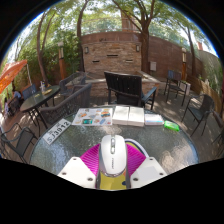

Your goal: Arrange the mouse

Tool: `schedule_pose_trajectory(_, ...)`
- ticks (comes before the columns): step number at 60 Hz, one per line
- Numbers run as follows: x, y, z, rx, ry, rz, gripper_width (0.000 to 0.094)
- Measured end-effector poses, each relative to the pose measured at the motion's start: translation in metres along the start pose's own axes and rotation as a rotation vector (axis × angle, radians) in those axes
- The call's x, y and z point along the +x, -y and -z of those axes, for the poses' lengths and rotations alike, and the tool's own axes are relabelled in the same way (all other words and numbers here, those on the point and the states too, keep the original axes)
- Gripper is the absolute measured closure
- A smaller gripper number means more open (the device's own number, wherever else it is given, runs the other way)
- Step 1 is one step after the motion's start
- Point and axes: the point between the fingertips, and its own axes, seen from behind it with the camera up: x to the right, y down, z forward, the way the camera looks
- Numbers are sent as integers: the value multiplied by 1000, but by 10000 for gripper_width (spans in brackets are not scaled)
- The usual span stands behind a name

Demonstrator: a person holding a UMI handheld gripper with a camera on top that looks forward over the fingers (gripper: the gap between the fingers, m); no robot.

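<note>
A white computer mouse (112,153) with a grey scroll wheel sits between my gripper's (112,160) two fingers, pointing away from me. Both magenta pads (92,159) press against its sides, so the gripper is shut on it. The mouse hangs above a round glass patio table (70,150). A yellowish part of the gripper shows just under the mouse's rear. The mouse's underside is hidden.
Across the table lie a white keyboard (57,130), printed sheets (93,117), white boxes or books (130,115) and a small green object (172,125). Black patio chairs (128,89) ring the table. A brick wall (112,50) and trees stand behind.
</note>
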Motion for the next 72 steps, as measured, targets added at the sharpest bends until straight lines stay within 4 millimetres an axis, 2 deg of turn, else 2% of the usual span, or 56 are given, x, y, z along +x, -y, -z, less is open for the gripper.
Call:
schedule_pose_trajectory(4,22,-42,-21,-78,-20,11,586)
schedule_pose_trajectory(7,28,-51,-21,-112,-25,13,520)
schedule_pose_trajectory(8,34,-71,-35,-117,-25,14,506)
schedule_pose_trajectory(13,37,-94,-34,-193,-8,15,420)
schedule_pose_trajectory(14,37,-96,-36,-201,-10,12,376)
schedule_pose_trajectory(17,37,-90,-27,-183,2,8,111)
schedule_pose_trajectory(18,37,-85,-23,-171,5,8,63)
schedule_pose_trajectory(20,36,-68,-16,-156,0,16,112)
schedule_pose_trajectory(24,35,-54,8,-119,-12,40,68)
schedule_pose_trajectory(31,27,-28,57,-72,-25,55,83)
schedule_pose_trajectory(38,20,-18,106,-46,-51,47,83)
schedule_pose_trajectory(43,15,-15,149,-23,-83,47,84)
schedule_pose_trajectory(49,5,-20,199,0,-107,39,74)
schedule_pose_trajectory(59,-9,-44,273,16,-153,56,85)
schedule_pose_trajectory(65,-17,-60,305,14,-164,49,84)
schedule_pose_trajectory(72,-24,-70,330,17,-171,47,85)
